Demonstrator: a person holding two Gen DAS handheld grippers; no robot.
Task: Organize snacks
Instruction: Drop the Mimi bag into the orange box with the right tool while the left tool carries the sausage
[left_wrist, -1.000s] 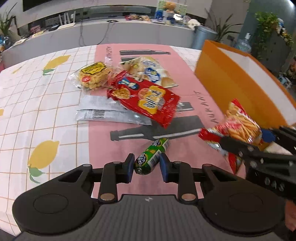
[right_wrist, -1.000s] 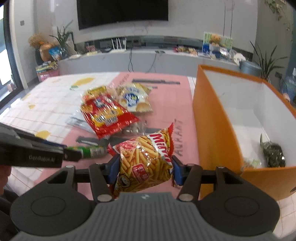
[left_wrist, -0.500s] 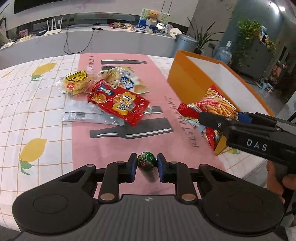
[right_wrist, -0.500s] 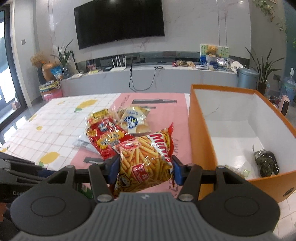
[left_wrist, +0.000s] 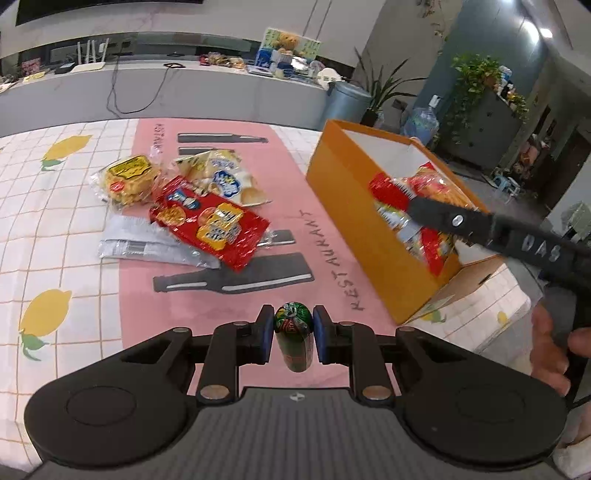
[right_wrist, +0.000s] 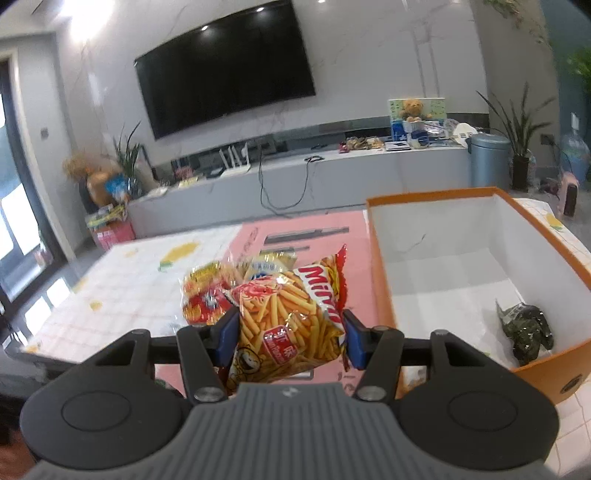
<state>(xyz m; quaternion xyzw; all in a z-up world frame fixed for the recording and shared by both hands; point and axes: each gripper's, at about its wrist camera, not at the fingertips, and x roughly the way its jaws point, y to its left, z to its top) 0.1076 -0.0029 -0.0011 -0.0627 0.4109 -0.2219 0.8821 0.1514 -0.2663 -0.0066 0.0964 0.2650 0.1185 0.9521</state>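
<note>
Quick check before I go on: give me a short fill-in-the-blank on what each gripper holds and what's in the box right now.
1. The left gripper is shut on a small ____ sausage-shaped snack.
2. The right gripper is shut on a bag of ____-shaped snacks.
3. The box is ____ outside and white inside.
4. Inside the box lies one ____ packet.

Missing words: green; fry; orange; dark

Orange box (right_wrist: 380, 280) open-topped (dark packet (right_wrist: 528, 332) inside)

A wall television (right_wrist: 225, 66) (dark) above a teddy bear (right_wrist: 412, 109).
</note>
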